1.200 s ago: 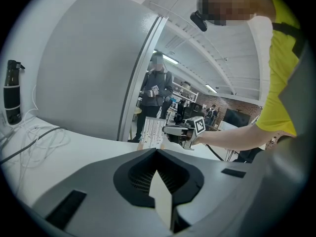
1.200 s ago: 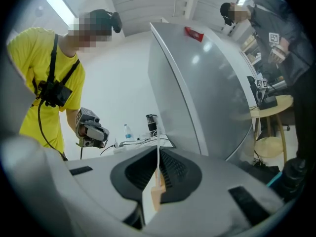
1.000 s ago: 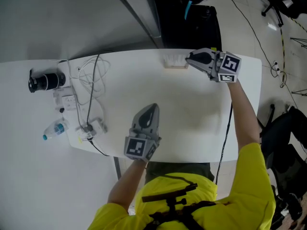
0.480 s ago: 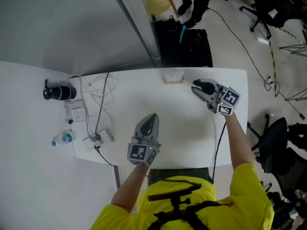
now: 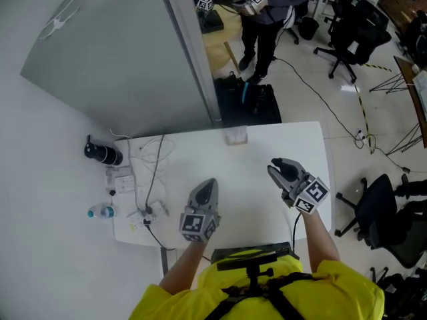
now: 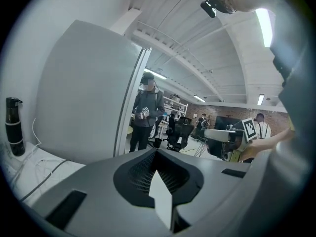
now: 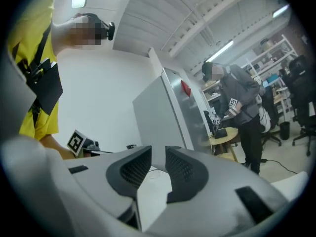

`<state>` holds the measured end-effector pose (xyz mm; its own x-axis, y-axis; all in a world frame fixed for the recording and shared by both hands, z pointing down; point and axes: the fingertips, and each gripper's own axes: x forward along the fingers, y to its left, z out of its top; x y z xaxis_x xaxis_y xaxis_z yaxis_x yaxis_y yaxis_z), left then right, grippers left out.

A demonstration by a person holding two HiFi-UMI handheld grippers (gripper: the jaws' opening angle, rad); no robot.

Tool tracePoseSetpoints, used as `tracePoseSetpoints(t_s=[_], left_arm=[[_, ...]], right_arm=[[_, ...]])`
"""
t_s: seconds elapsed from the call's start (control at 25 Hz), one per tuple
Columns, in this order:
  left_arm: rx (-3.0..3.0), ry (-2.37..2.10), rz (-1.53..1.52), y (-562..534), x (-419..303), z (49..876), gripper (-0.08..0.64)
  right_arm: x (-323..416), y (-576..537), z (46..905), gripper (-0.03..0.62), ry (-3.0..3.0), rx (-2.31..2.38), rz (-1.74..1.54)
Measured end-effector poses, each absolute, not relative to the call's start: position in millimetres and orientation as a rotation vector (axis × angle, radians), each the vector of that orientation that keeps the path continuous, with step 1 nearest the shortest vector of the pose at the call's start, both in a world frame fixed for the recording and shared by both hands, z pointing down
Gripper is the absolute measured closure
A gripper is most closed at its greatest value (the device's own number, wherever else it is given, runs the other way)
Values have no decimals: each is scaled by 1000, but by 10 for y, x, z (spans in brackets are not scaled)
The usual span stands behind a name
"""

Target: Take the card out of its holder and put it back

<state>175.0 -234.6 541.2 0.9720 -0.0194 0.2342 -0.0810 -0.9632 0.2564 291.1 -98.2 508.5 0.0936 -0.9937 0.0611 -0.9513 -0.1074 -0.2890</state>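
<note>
The small pale card holder (image 5: pixel 235 137) stands at the far edge of the white table (image 5: pixel 253 199); the card cannot be told apart from it at this distance. My right gripper (image 5: pixel 277 167) hovers over the table's right side, well short of the holder, jaws open with nothing between them. In the right gripper view the right gripper (image 7: pixel 158 163) shows a clear gap between its ribbed pads. My left gripper (image 5: pixel 207 183) is over the near middle of the table, shut and empty. In the left gripper view the left gripper (image 6: pixel 157 154) has its jaws closed together.
A black bottle (image 5: pixel 103 153), a power strip (image 5: pixel 120 179), white cables (image 5: pixel 152 169) and a small water bottle (image 5: pixel 101 212) crowd the table's left end. A grey partition (image 5: pixel 127 65) rises behind. A person (image 5: pixel 263 5) stands beyond it, near office chairs (image 5: pixel 347 45).
The right gripper has opened and drawn back from the card holder toward the near side. The head view has pulled up and away. The left gripper stays shut in place.
</note>
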Motion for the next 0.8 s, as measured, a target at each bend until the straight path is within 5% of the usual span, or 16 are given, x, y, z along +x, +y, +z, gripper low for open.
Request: tracePoseSetpoints(t_s=[0.2,0.8], left_arm=[[2891,-30,304,-2281,1669,5221,559],[2928,-45,280,-2350,1752,4981,559]], right_arm=[[2863,-782,4900,586,1742,-2356,-394],[2805,-469,5210,588,1247,-2606,-576]])
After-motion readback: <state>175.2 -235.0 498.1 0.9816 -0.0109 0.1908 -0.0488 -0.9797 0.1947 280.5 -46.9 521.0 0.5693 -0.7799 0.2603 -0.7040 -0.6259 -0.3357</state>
